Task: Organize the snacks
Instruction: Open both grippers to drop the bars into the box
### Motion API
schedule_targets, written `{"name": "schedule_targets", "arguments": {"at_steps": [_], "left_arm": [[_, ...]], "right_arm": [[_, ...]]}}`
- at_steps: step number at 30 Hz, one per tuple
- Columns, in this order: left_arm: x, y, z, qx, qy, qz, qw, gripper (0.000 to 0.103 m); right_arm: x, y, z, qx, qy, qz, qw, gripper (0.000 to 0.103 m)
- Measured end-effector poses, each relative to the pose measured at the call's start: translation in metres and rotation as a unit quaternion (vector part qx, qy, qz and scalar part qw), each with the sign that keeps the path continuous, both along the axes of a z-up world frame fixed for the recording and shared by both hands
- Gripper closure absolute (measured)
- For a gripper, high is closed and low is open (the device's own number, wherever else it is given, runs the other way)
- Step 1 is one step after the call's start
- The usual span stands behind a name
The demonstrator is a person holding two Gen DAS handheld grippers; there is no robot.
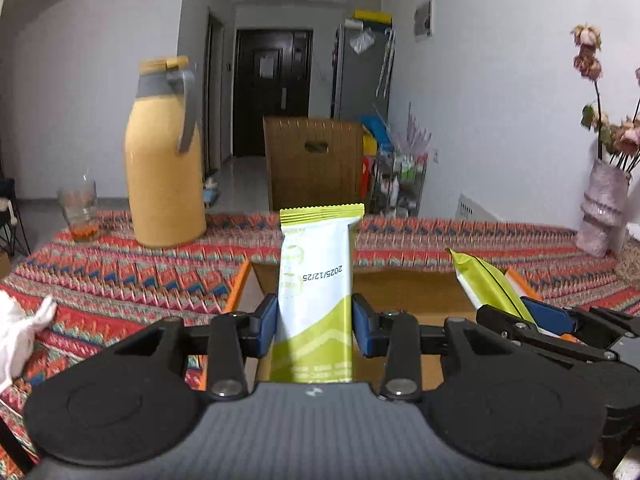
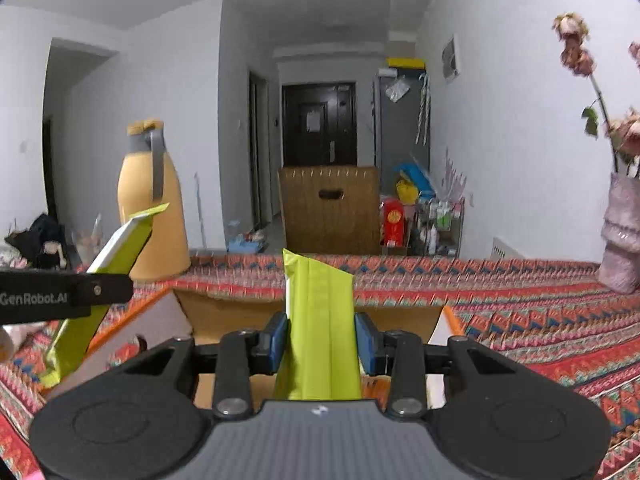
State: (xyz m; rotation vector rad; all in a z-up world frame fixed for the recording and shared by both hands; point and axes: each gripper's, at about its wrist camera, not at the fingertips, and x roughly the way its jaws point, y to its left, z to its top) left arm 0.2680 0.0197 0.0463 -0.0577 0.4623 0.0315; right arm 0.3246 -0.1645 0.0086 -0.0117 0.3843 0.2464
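My left gripper (image 1: 314,326) is shut on a white and green snack bar (image 1: 316,276), printed side up, held upright above an open cardboard box (image 1: 400,292) with orange edges. My right gripper (image 2: 320,344) is shut on a second snack bar (image 2: 320,320), green back side toward the camera, above the same box (image 2: 224,312). In the left wrist view the right gripper (image 1: 532,320) and its bar (image 1: 484,280) show at the right. In the right wrist view the left gripper's bar (image 2: 120,248) shows at the left.
A patterned red tablecloth (image 1: 120,272) covers the table. A yellow thermos jug (image 1: 164,160) and a glass (image 1: 80,208) stand at the far left. A pink vase with dried flowers (image 1: 600,216) stands at the far right. White crumpled paper (image 1: 20,336) lies at the left edge.
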Motion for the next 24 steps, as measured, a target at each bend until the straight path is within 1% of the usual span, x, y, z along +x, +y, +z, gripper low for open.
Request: {"name": "schedule_targets", "arguments": {"at_steps": [4,5,7,8,9,10,11,13,16,24], "left_arm": [[0.002,0.0,-0.008,0.001,0.011,-0.006,0.9999,0.063],[0.001,-0.001,-0.009,-0.001,0.011,-0.008,0.9999,0.058],[-0.002,0.0,-0.009,-0.005,0.005,-0.01,0.9999,0.042],[-0.005,0.001,-0.008,-0.006,-0.002,-0.007,1.0,0.024],[-0.006,0.002,-0.007,-0.007,-0.009,-0.003,0.9999,0.01],[-0.008,0.003,-0.006,-0.007,-0.016,0.004,0.9998,0.003],[-0.011,0.004,-0.004,-0.009,-0.023,0.01,0.9997,0.0],[-0.012,0.007,-0.002,-0.016,-0.023,0.017,0.9995,0.0],[-0.01,0.01,-0.002,-0.021,-0.016,0.027,0.9993,0.0],[-0.016,0.006,-0.001,-0.018,-0.016,0.028,0.9993,0.0]], "right_arm": [[0.004,0.001,-0.007,-0.002,0.015,0.002,1.0,0.067],[0.004,0.001,-0.008,-0.003,0.018,0.002,1.0,0.066],[0.004,0.001,-0.01,-0.004,0.022,-0.001,1.0,0.067],[0.003,0.0,-0.01,-0.007,0.023,-0.003,1.0,0.062],[0.002,-0.002,-0.009,-0.006,0.025,-0.006,1.0,0.055],[0.001,-0.005,-0.009,-0.003,0.024,-0.012,1.0,0.034],[-0.001,-0.007,-0.009,-0.002,0.022,-0.018,1.0,0.014],[-0.001,-0.008,-0.007,-0.005,0.019,-0.034,0.999,0.003],[0.0,-0.011,-0.008,-0.001,0.026,-0.04,0.999,0.0],[-0.003,-0.011,-0.008,-0.003,0.025,-0.041,0.999,0.0]]}}
